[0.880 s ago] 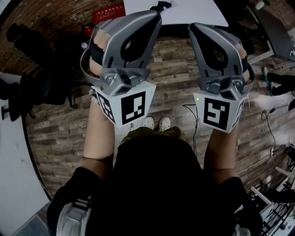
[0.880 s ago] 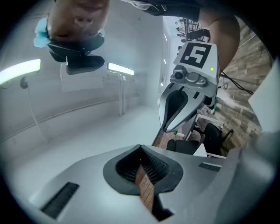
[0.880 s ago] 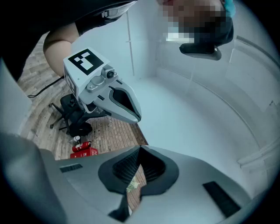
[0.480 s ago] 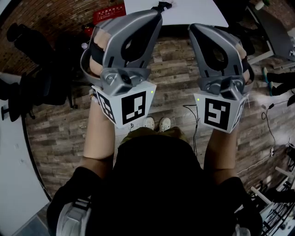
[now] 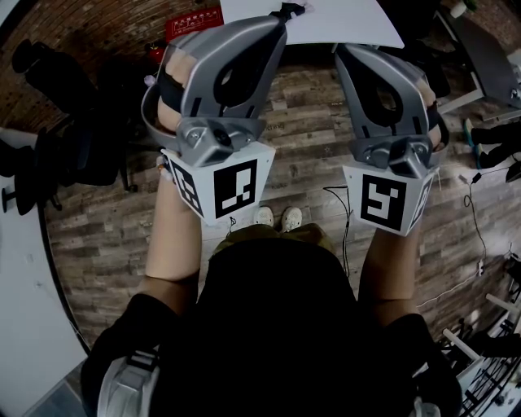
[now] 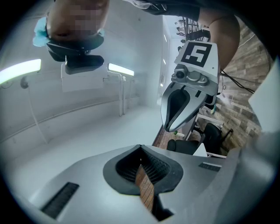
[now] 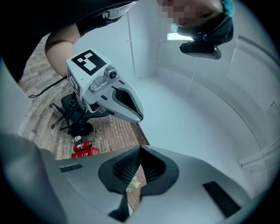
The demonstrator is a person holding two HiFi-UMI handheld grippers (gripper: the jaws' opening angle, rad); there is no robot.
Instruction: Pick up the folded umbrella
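Observation:
Both grippers are held up side by side over the wooden floor, in front of the person's chest. My left gripper (image 5: pixel 275 31) is shut, its ribbed pads (image 6: pixel 151 168) meeting at the tip with nothing between them. My right gripper (image 5: pixel 343 52) is likewise shut and empty, pads (image 7: pixel 127 168) together. Each gripper view shows the other gripper: the right gripper (image 6: pixel 186 103) and the left gripper (image 7: pixel 111 94). A small black thing (image 5: pixel 286 10) lies at the near edge of the white table (image 5: pixel 350 23); I cannot tell whether it is the folded umbrella.
A red fire extinguisher and red box (image 5: pixel 192 23) lie on the floor by the table's left corner. A black office chair (image 5: pixel 61 130) stands at the left. Cables (image 5: pixel 342 213) run over the floor near the person's shoes (image 5: pixel 277 218). White walls rise behind the grippers.

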